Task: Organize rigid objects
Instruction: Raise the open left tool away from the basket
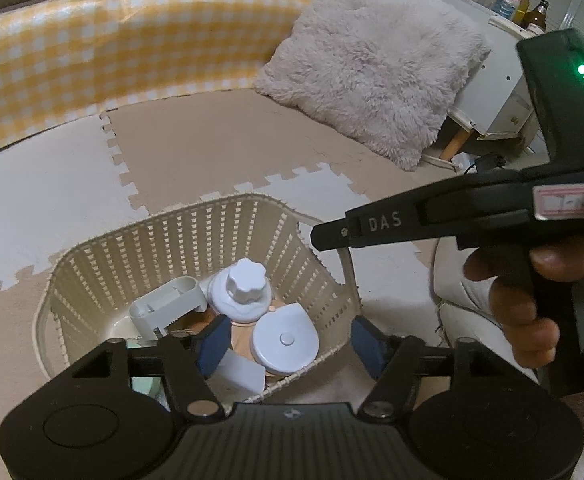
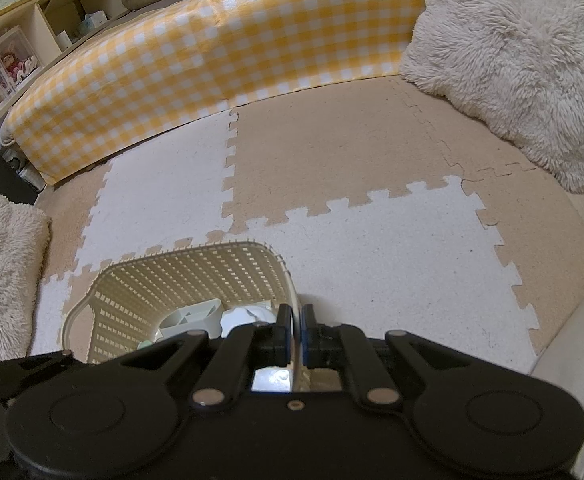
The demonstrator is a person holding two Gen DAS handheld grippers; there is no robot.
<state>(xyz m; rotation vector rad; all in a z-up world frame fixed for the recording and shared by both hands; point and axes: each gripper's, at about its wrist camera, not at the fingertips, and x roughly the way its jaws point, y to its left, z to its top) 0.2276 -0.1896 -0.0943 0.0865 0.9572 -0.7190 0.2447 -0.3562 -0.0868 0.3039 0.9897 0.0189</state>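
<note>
Two grippers work at one cream perforated plastic basket [image 1: 195, 240] on the foam puzzle-mat floor [image 2: 392, 240]. My left gripper [image 1: 292, 344] hangs over the basket's near side with its blue pads spread apart, clamping nothing. Between and just below them lies a round white lidded container [image 1: 285, 340]; beyond it stand a white jar with a knobbed cap [image 1: 243, 292] and a pale grey rectangular plastic holder [image 1: 167, 304], all inside the basket. My right gripper [image 2: 296, 336] is clamped on the basket's right rim.

Open left tongs [image 1: 289, 344] over basket [image 1: 91, 264]
</note>
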